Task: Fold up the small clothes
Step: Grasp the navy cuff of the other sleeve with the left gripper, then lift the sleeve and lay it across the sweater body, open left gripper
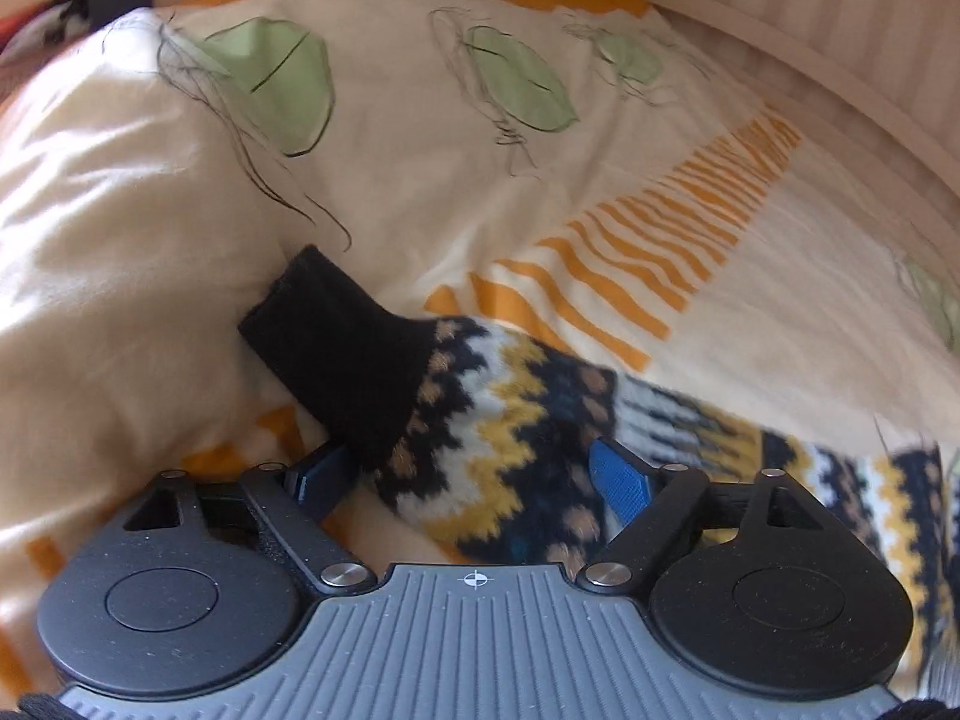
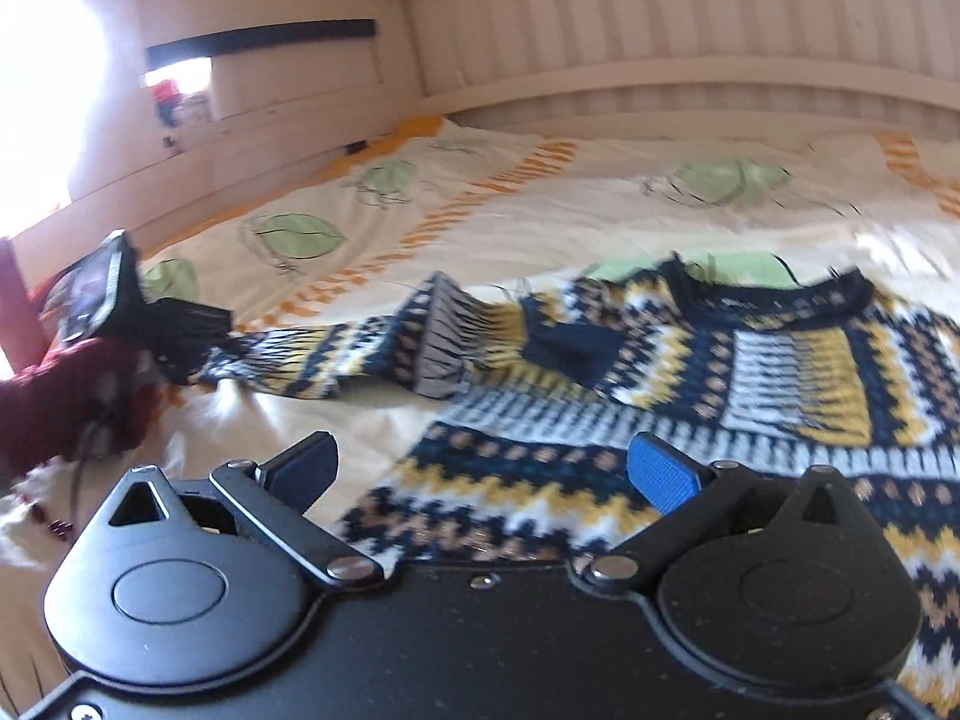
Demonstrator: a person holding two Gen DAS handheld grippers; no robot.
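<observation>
A small knitted sweater [image 2: 750,372] with navy, yellow and white zigzag bands lies spread on the bed. Its left sleeve [image 2: 324,354] stretches out to the left. In the left wrist view that sleeve [image 1: 498,438] ends in a black cuff [image 1: 342,348]. My left gripper [image 1: 474,474] is open, its blue pads [image 1: 618,480] on either side of the sleeve just behind the cuff. My right gripper [image 2: 486,468] is open and empty, low over the sweater's bottom hem [image 2: 510,480]. The left gripper also shows in the right wrist view [image 2: 102,288], at the cuff end.
The bed has a cream duvet [image 1: 420,180] with green leaf prints and orange stripes. A dark red garment [image 2: 72,402] lies at the left of the bed. A pale wooden bed rail [image 2: 660,78] and slatted wall run along the far side.
</observation>
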